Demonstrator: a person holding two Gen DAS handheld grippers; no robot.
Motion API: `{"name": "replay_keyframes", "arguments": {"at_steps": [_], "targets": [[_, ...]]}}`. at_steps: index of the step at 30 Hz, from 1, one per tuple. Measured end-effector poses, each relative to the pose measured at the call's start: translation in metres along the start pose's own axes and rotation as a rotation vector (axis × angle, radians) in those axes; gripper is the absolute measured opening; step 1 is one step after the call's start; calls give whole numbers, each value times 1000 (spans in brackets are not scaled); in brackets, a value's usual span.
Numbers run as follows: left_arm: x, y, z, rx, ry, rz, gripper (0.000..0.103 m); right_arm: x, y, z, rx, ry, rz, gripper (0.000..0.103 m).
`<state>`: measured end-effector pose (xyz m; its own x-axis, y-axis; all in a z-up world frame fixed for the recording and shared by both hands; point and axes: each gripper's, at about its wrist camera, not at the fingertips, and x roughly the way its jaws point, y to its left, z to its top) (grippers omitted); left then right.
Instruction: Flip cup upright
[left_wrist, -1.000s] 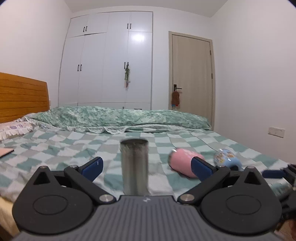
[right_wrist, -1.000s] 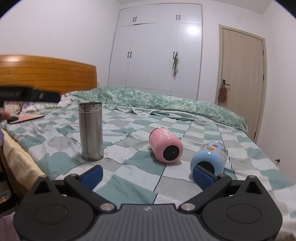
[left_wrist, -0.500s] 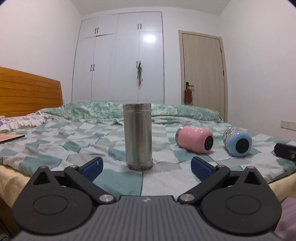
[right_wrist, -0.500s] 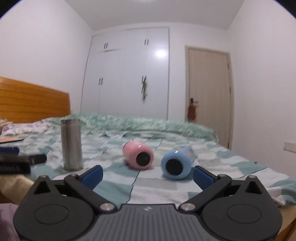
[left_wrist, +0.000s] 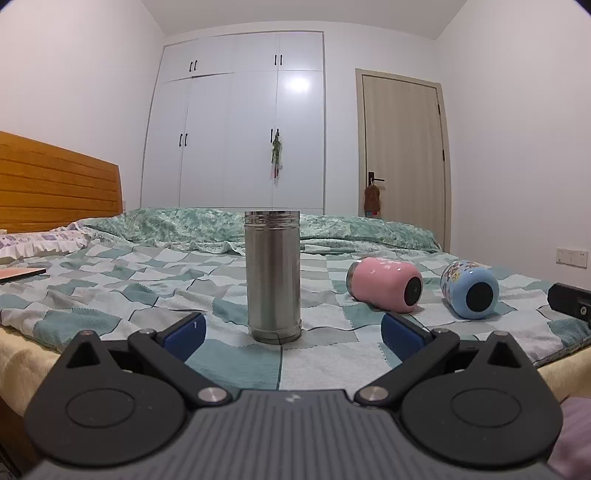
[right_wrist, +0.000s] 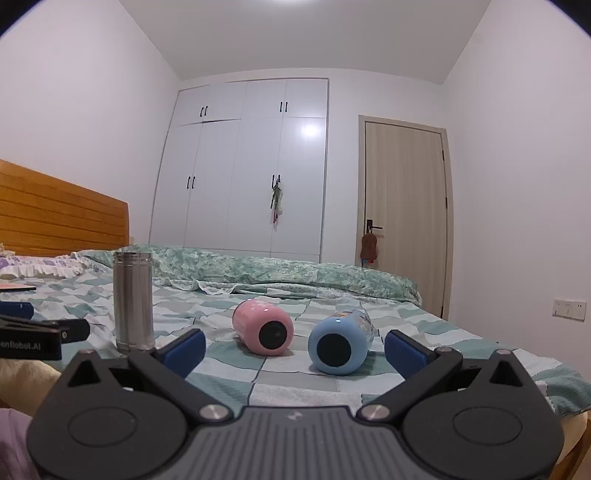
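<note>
A steel cup (left_wrist: 273, 275) stands upright on the checked bedspread (left_wrist: 110, 288); it also shows in the right wrist view (right_wrist: 133, 301). A pink cup (left_wrist: 386, 283) and a blue cup (left_wrist: 470, 288) lie on their sides to its right, bottoms toward me. They also show in the right wrist view, pink (right_wrist: 263, 326) and blue (right_wrist: 339, 343). My left gripper (left_wrist: 291, 334) is open and empty, just short of the steel cup. My right gripper (right_wrist: 293, 349) is open and empty, short of the two lying cups.
The bed's near edge runs below both grippers. A folded green quilt (left_wrist: 258, 227) lies at the far side. A flat pinkish object (left_wrist: 20, 274) lies at the left. A wooden headboard (left_wrist: 55, 184) stands left. The left gripper's body (right_wrist: 33, 338) shows at left.
Both grippers have drawn back and dropped lower, level with the bed's edge. The cups have not moved. Both stay open.
</note>
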<state>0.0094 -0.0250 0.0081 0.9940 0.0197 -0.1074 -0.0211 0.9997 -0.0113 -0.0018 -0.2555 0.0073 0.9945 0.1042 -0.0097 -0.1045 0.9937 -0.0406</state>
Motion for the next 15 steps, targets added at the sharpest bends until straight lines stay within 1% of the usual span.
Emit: {"name": "replay_keyframes", "arguments": {"at_steps": [15], "targets": [[2,-3,-1,9,3,0,103,0,-2,-1,13,-1,-1,103]]}}
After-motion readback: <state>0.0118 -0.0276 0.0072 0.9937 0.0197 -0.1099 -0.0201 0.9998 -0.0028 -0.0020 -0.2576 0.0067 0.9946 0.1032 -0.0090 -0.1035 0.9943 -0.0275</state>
